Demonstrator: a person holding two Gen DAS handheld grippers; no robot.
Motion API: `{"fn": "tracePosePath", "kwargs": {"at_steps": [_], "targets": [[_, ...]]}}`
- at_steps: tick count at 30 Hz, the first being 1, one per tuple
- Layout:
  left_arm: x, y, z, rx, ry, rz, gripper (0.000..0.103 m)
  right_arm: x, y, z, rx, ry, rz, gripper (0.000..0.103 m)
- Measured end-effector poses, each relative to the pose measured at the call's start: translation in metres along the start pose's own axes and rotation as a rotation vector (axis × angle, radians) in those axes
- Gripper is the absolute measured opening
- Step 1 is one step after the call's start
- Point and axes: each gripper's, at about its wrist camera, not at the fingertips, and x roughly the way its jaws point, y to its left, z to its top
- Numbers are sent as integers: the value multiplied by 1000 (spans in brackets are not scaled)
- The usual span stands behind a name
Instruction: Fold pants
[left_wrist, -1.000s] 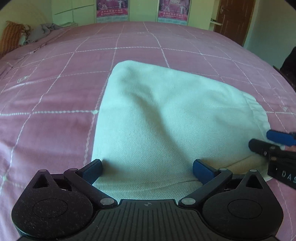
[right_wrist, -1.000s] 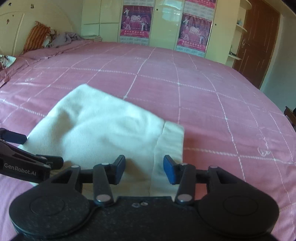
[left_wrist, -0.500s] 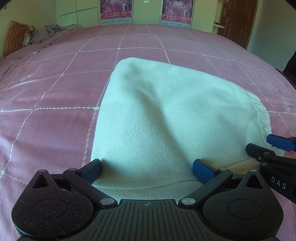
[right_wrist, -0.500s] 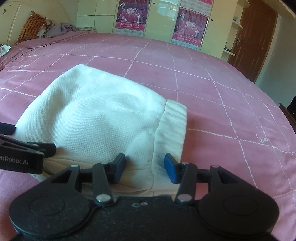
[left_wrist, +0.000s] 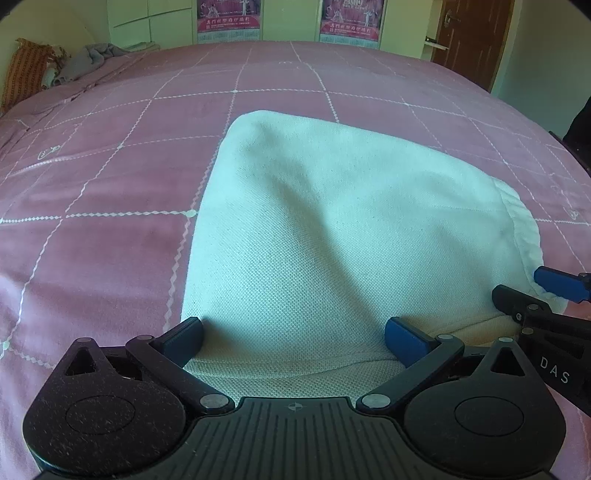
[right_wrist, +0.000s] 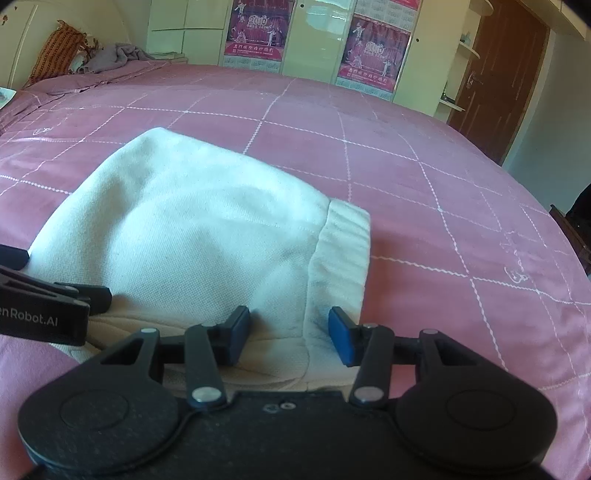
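Folded white pants (left_wrist: 332, 236) lie on the pink bed (left_wrist: 110, 177), with both grippers at their near edge.

The pants form a compact folded bundle, the ribbed waistband (right_wrist: 343, 251) along its right side and the layered near edge just in front of the cameras. The left gripper (left_wrist: 293, 338) stands wide, its jaws set apart over the near left part of the cloth and pinching nothing. The right gripper (right_wrist: 288, 332) is partly spread, its blue pads (right_wrist: 341, 338) straddling the waistband seam without pressing on it. The bedspread is crossed by a white grid. At the far side stand a cream wardrobe (right_wrist: 177, 33) bearing red posters (right_wrist: 258, 29), a striped pillow (right_wrist: 55, 51) and a brown door (right_wrist: 498, 74).
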Motion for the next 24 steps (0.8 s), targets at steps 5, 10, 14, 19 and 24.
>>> {"fn": "tracePosePath", "kwargs": {"at_steps": [5, 10, 14, 19, 24], "targets": [[-2, 1, 8, 1, 29, -1, 103, -4, -4, 2, -34, -5, 25, 52], [-13, 10, 17, 23, 19, 20, 103, -11, -20, 12, -2, 5, 69, 80], [-20, 28, 24, 37, -18, 76, 103, -20, -35, 19, 25, -22, 100, 88], [-14, 59, 31, -26, -4, 83, 103, -9, -53, 23, 59, 28, 130, 89], [1, 80, 37, -60, 20, 39, 103, 9, -81, 21, 203, 104, 184, 93]]}}
